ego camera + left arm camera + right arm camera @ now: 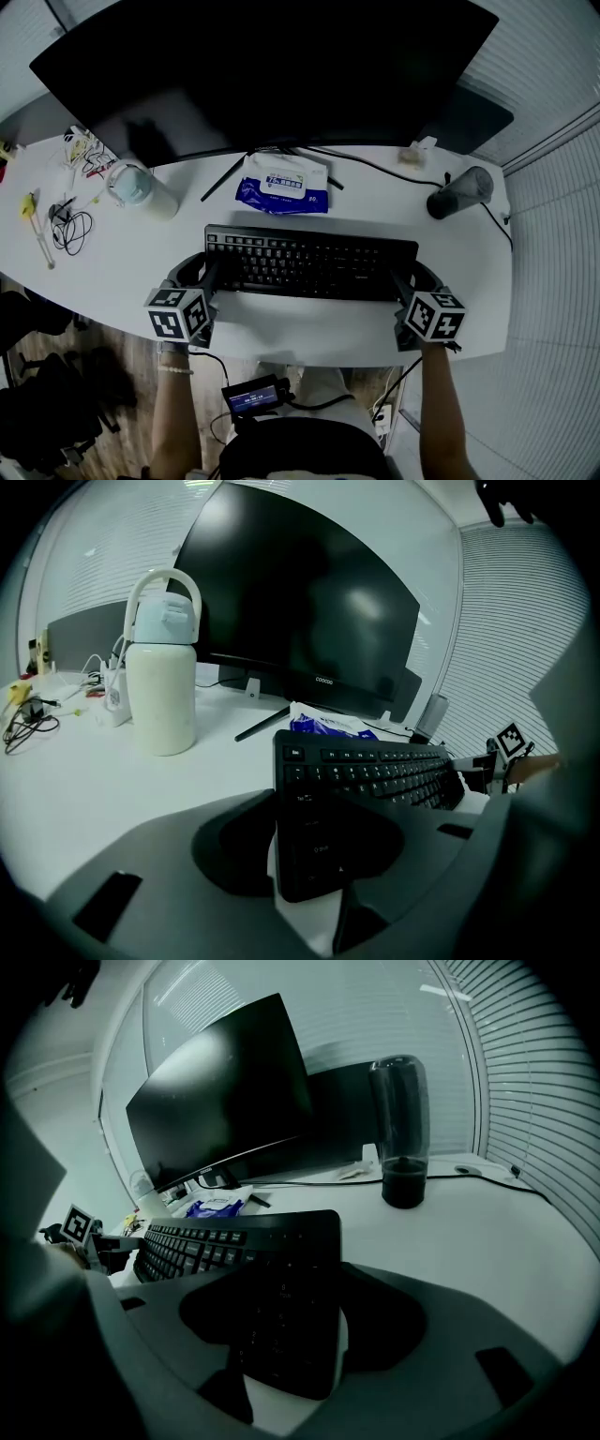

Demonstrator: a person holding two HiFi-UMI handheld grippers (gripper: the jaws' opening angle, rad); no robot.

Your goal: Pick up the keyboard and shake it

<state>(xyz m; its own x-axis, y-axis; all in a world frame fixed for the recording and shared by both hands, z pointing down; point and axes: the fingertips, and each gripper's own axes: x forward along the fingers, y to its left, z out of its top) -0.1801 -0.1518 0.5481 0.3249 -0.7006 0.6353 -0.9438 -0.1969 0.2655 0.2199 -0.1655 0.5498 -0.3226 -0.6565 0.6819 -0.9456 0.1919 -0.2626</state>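
I have the black plastic keyboard (pixel 314 264) lying flat, keys up, on the white desk (pixel 309 328), towards its near edge. Its long axis runs left to right, with the left end a touch farther away than the right. The function row faces the far side, towards the wide black curved monitor (pixel 262 66). The keyboard is a slim slab with low matte keys and rounded corners. The pale key legends are too small for me to read.

The left gripper (pixel 200 270) sits at its left end and the right gripper (pixel 418 278) at its right end. Both pairs of grey fingers (pixel 122 874) are spread, each straddling a short end of the keyboard. In each gripper view a sliver of white desk shows between the outer finger and the keyboard's edge, so I see no pinch.

Beyond the keyboard lies a crinkly blue-and-white soft pack of wipes (pixel 283 185), its print unreadable. A smooth white bottle (pixel 141 190) with a loop handle stands at the far left. A dark translucent tumbler (pixel 461 192) stands at the far right. The monitor's lower bezel carries a small logo I cannot make out.
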